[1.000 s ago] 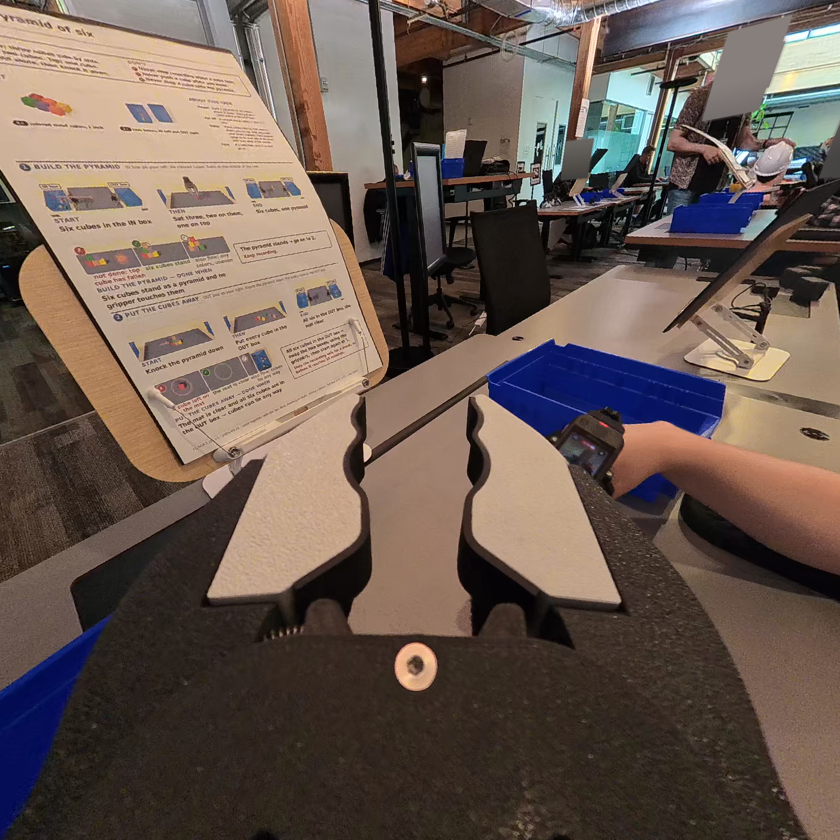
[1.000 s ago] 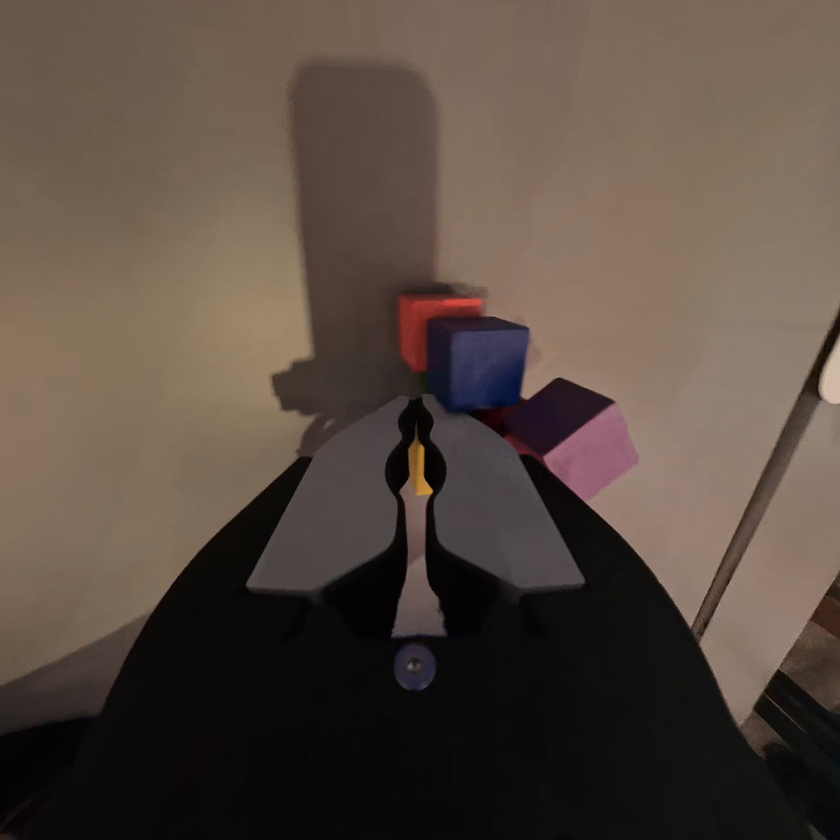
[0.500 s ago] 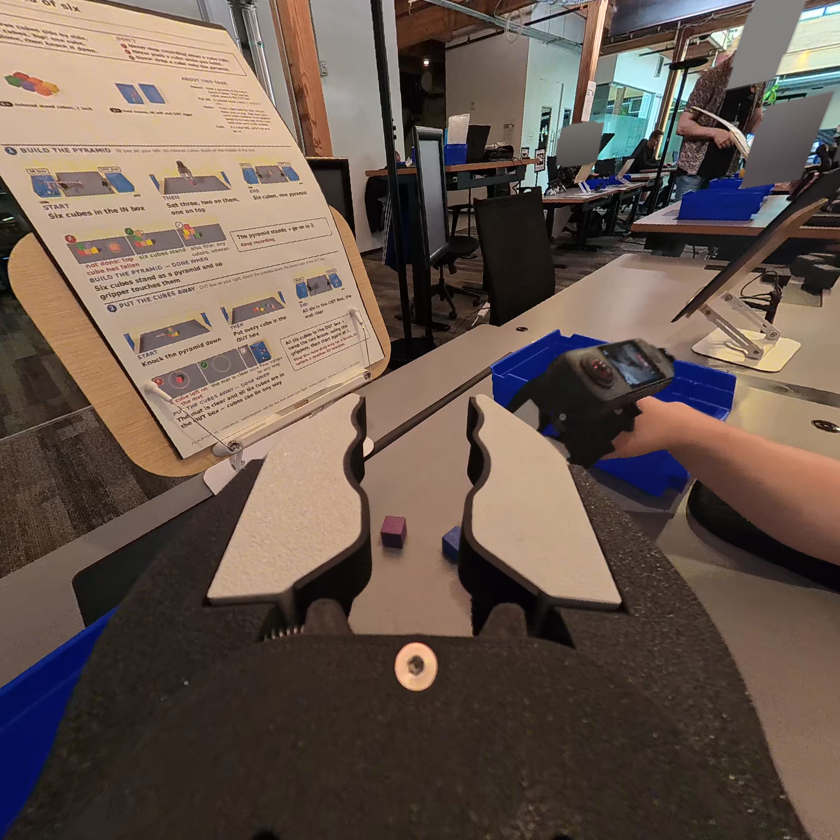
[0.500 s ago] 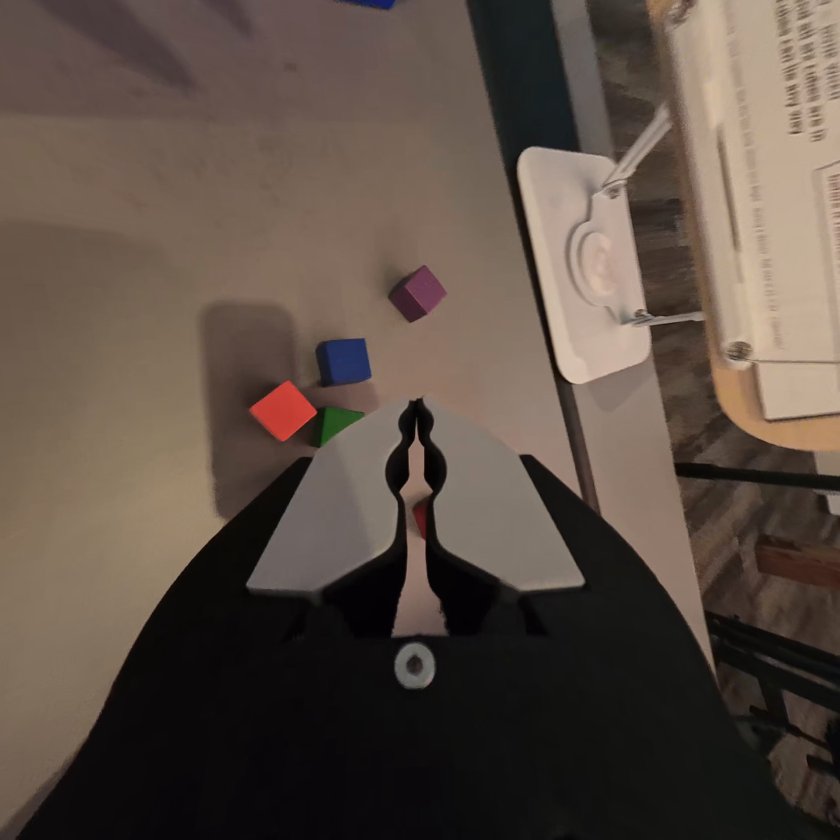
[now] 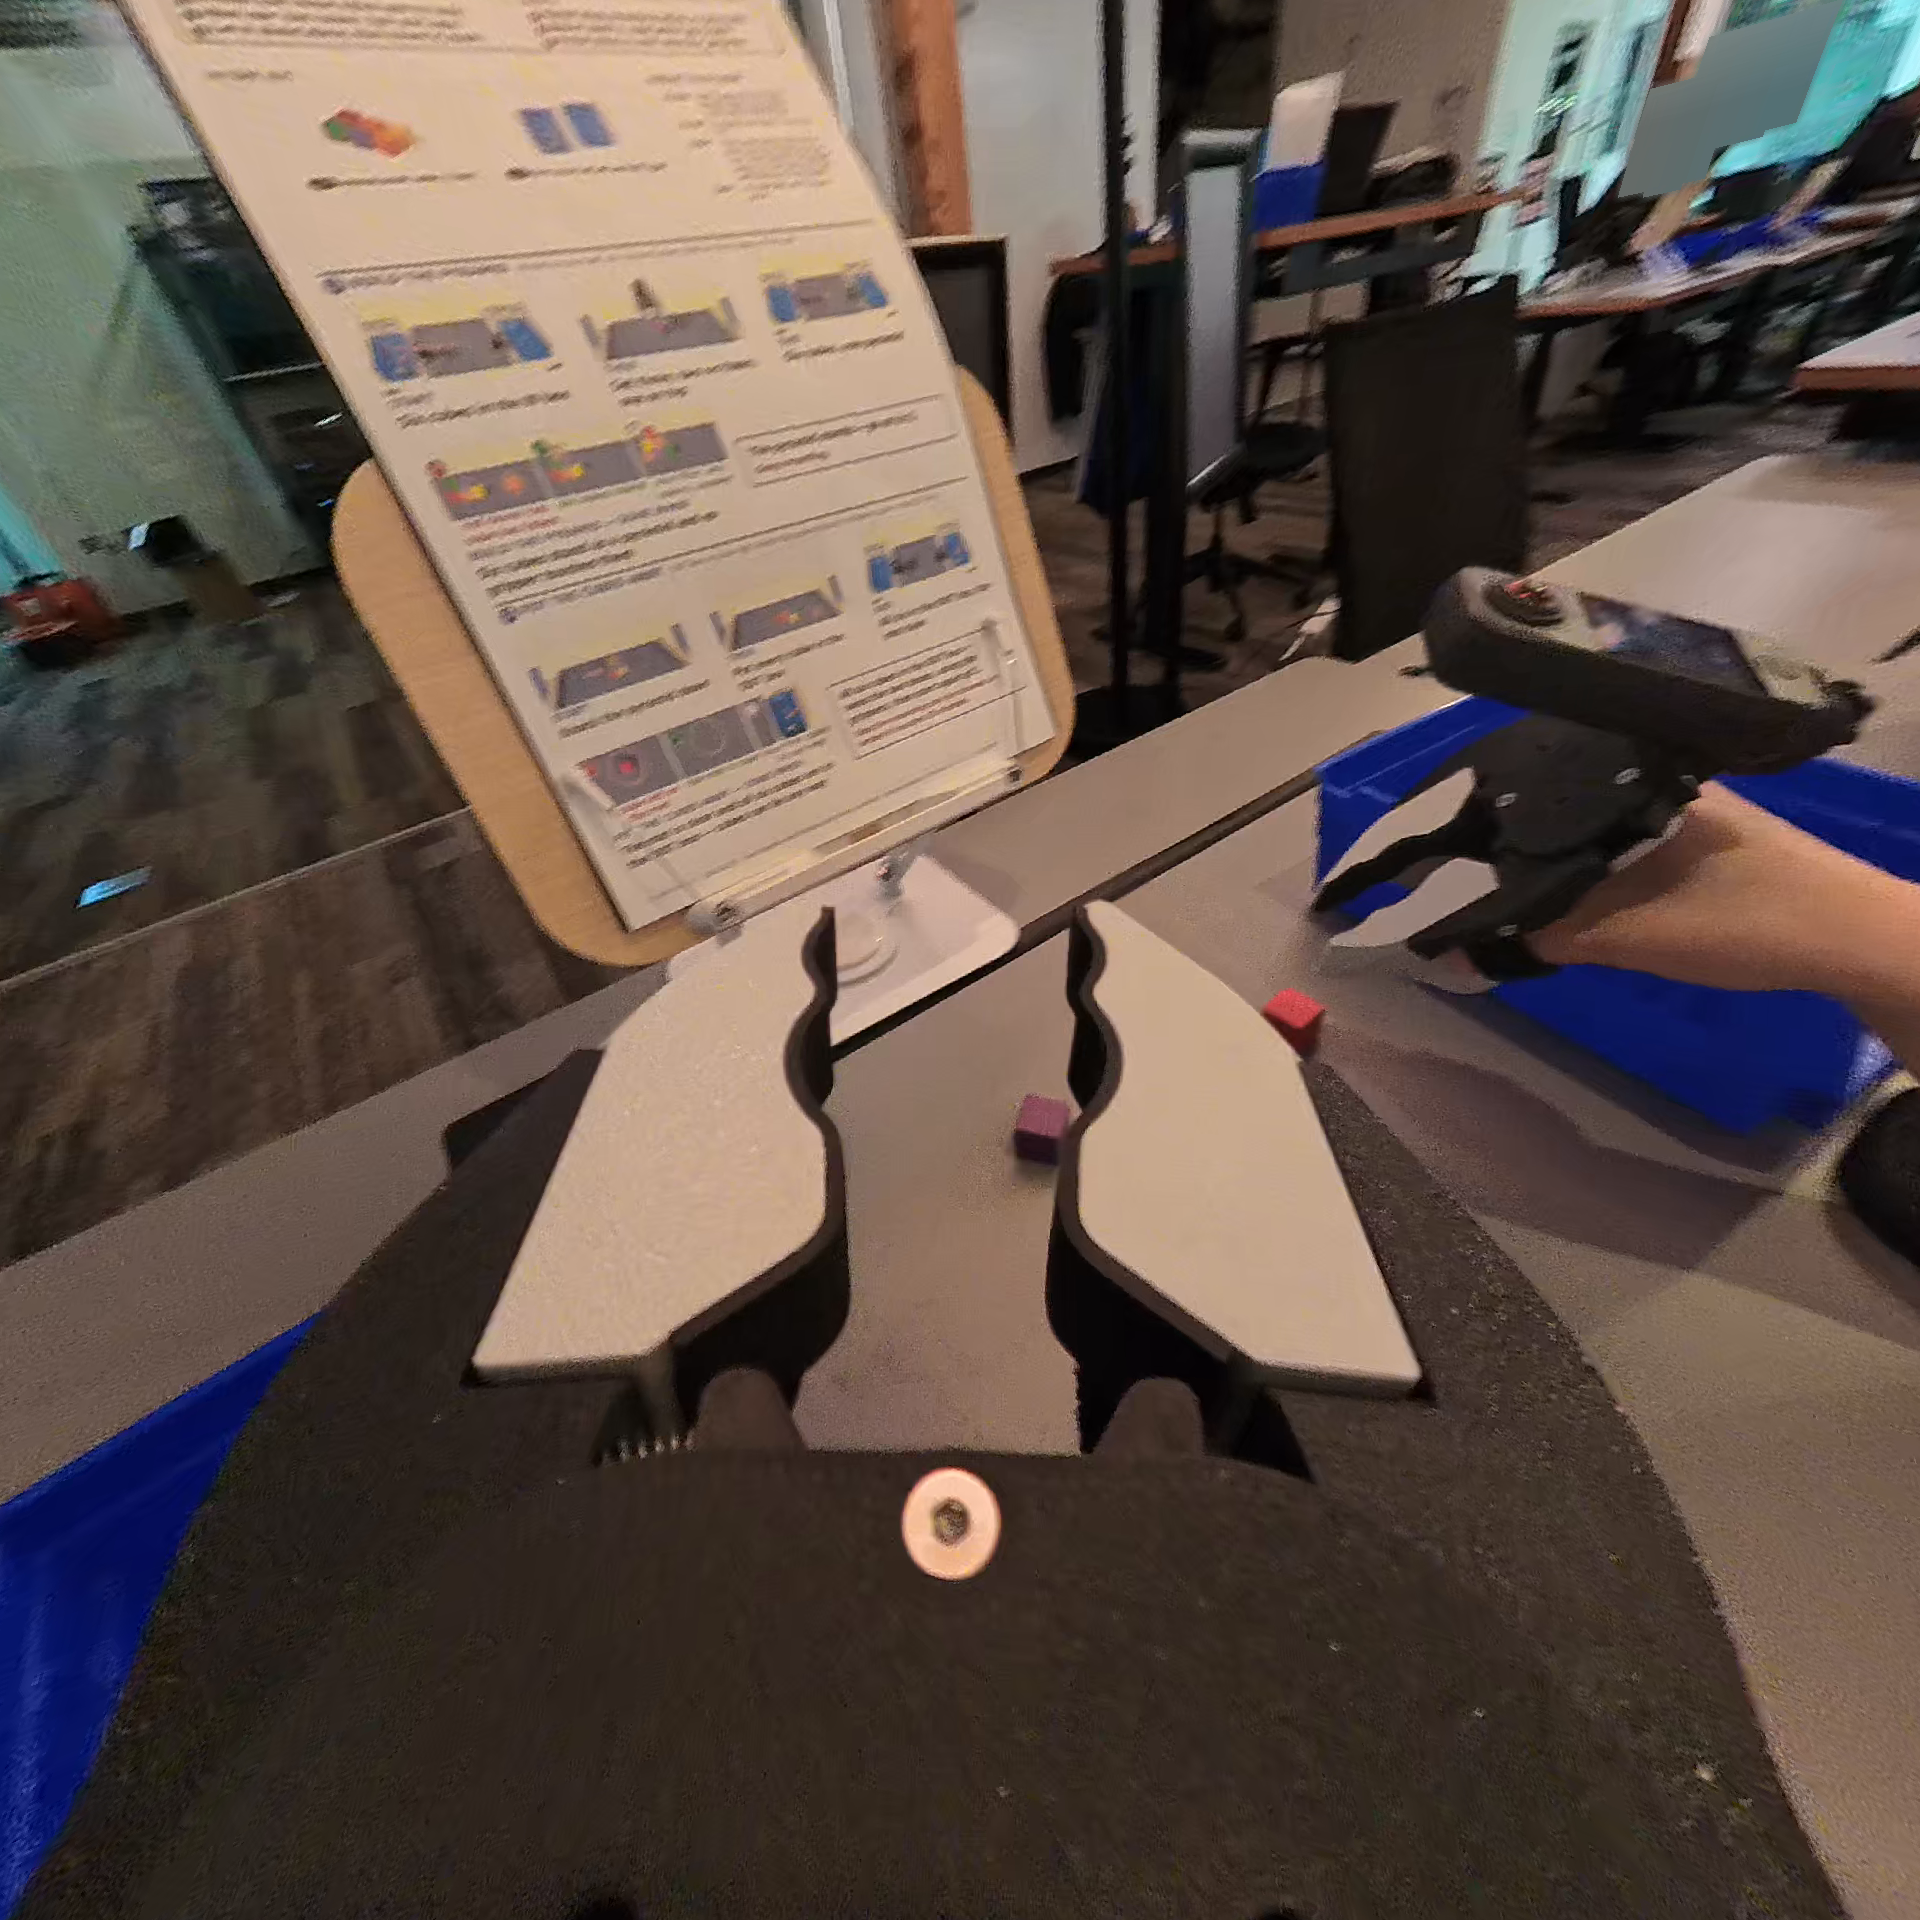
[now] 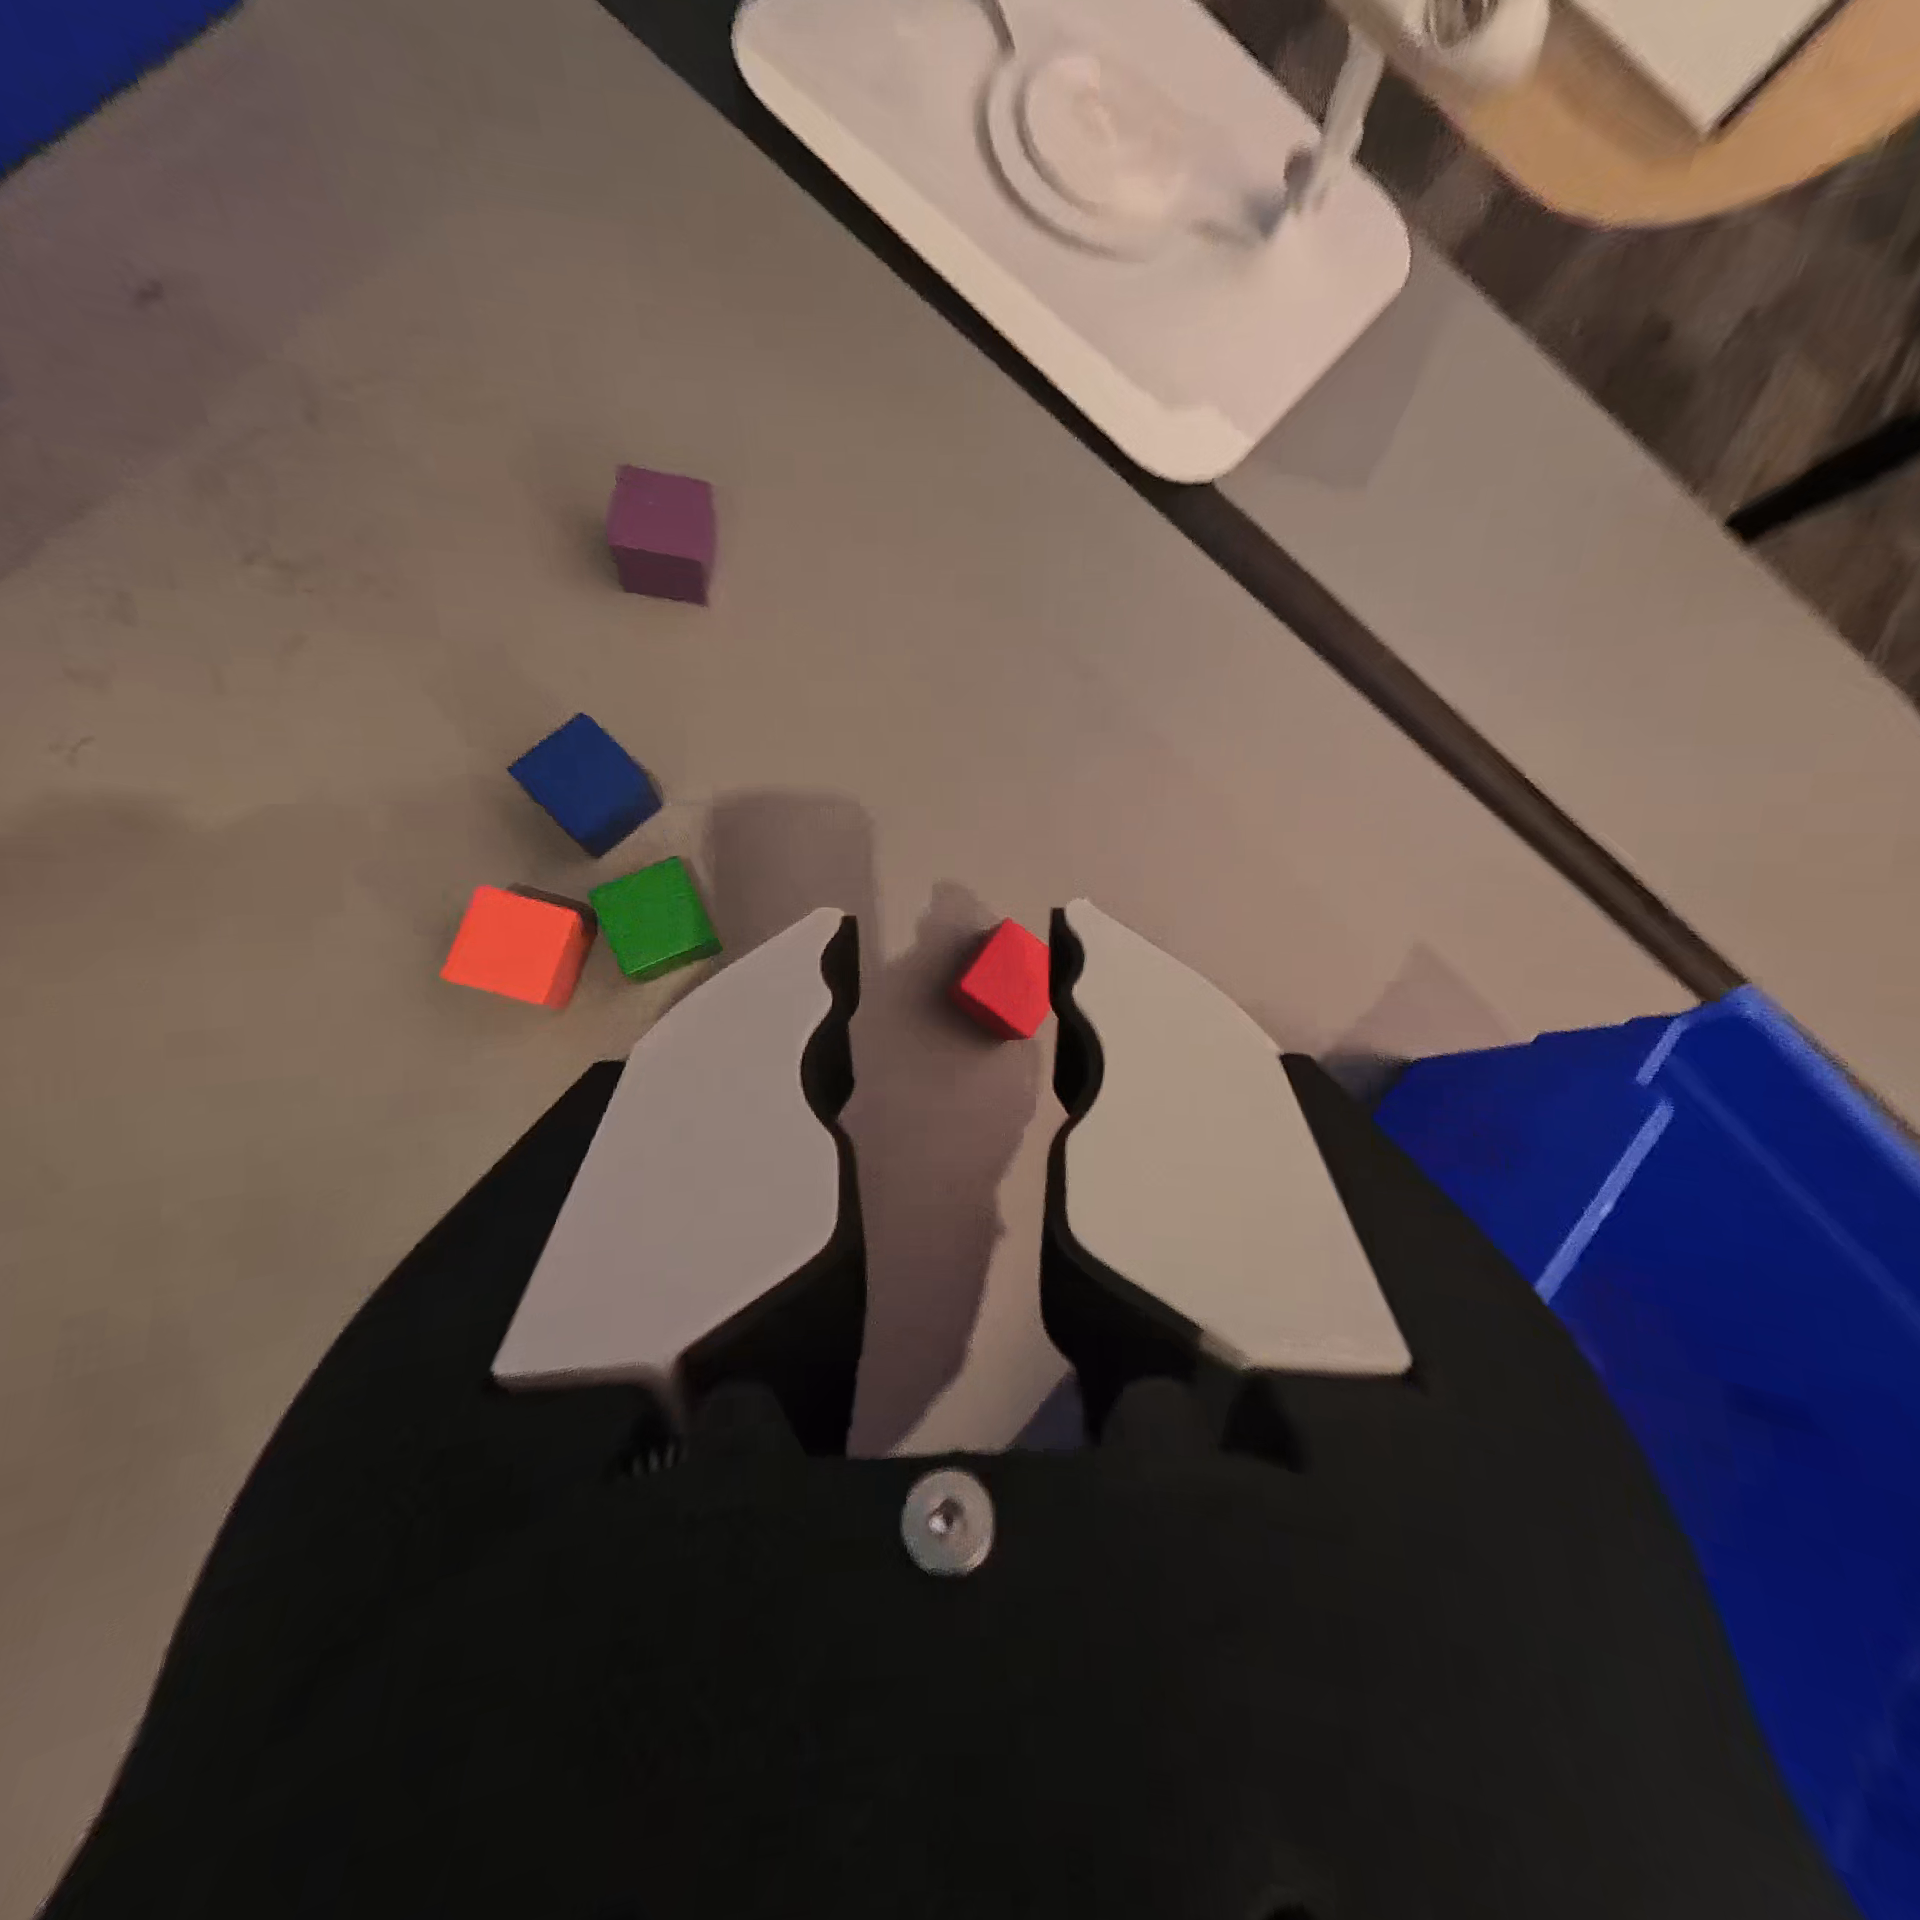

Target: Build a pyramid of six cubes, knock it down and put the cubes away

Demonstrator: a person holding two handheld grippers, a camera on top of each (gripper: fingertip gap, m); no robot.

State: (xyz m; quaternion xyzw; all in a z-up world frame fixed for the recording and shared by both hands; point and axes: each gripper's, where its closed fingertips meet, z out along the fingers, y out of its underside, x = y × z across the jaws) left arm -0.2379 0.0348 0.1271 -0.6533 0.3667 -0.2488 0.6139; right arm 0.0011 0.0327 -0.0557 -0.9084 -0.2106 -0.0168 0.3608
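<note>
A second before, the right gripper [image 6: 954,940] had been closed and pressed in low against a tight cluster of cubes; by this moment the pile was down and the cubes lay loose on the bench [image 6: 312,416]. Its fingers [image 6: 727,1122] had parted to a moderate gap and held nothing. My reading is that the knock-down was finished and the putting-away had begun.

In the right wrist view five cubes showed, all flat on the bench. The red cube [image 6: 1003,977] sat just past the fingertips at 12 o'clock, closer to the right-hand finger, turned so one corner pointed toward the gripper. The green cube [image 6: 655,916] and orange cube [image 6: 516,943] touched each other at about 10 o'clock from it, the blue cube [image 6: 585,781] was just beyond them, and the purple cube [image 6: 661,532] lay well apart toward 11 o'clock. A sixth cube was not visible. Being cubes, none had a long axis; only their facing differed.

The blue bin [image 6: 1662,1195] stood at 3 o'clock of the right gripper, near the red cube.

The left gripper [image 5: 951,925] hovered with its fingers [image 5: 686,1143] wide apart and empty, facing the instruction board [image 5: 623,416] at 11 o'clock.
</note>
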